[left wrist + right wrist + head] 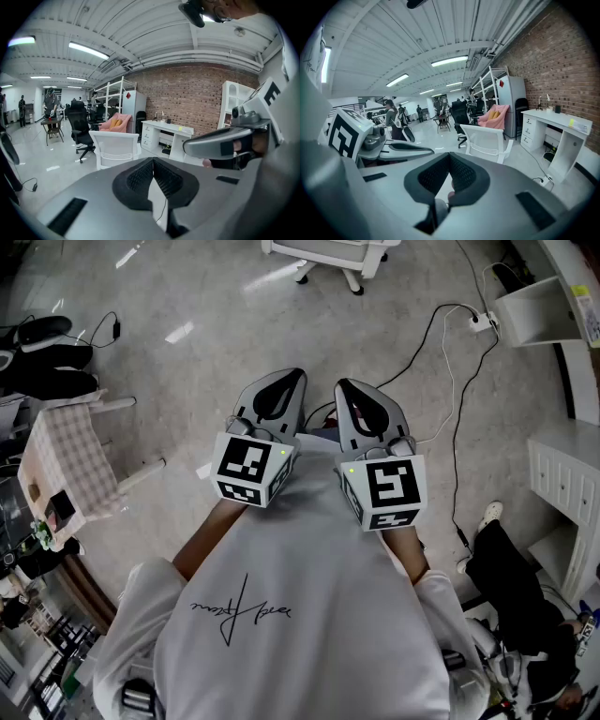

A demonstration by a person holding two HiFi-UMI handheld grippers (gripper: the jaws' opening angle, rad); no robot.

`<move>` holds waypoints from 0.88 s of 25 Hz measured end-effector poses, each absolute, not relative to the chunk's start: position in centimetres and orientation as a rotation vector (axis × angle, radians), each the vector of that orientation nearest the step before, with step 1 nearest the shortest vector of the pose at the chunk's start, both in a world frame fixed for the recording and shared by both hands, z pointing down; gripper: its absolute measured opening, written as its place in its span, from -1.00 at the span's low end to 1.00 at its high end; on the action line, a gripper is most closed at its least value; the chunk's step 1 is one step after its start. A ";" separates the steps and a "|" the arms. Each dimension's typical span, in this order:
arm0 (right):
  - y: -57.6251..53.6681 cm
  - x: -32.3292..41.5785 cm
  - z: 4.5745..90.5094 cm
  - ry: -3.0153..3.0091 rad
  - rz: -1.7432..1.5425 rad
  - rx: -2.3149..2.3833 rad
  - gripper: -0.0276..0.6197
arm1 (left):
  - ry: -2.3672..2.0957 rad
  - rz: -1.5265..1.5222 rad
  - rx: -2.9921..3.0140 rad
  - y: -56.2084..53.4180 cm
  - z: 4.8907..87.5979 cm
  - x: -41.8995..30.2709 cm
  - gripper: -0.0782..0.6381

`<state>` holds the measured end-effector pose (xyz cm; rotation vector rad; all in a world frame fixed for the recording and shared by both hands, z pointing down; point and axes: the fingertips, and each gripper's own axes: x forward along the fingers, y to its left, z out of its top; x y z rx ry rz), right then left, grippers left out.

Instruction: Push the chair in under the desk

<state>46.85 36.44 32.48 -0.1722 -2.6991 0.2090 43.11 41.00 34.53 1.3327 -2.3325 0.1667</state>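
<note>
You're holding the left gripper (278, 388) and right gripper (362, 397) side by side at your chest, jaws pressed together on both. The white chair (115, 149) is standing ahead, apart from the desk (169, 132).

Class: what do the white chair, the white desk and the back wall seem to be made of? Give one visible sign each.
White slat-backed chair: probably moulded plastic, matt; smooth back with slots. White desk with drawers: likely painted board; flat panelled fronts. Back wall: red-brown brick; mortar lines visible.
</note>
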 end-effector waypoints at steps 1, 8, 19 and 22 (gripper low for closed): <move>36.7 46.7 32.5 -2.697 0.210 -0.176 -0.83 | -2.329 0.168 1.335 41.3 34.5 43.1 -0.76; 37.9 45.3 33.2 -2.657 0.257 -0.217 -0.83 | -2.342 0.100 1.295 42.2 34.9 41.4 -0.76; 38.5 39.6 33.9 -2.569 0.472 -0.343 -0.83 | -2.334 0.046 1.312 40.8 34.7 36.2 -0.76; 39.8 38.3 34.7 -2.527 0.428 -0.434 -0.83 | -2.314 0.044 1.294 40.9 35.2 34.4 -0.77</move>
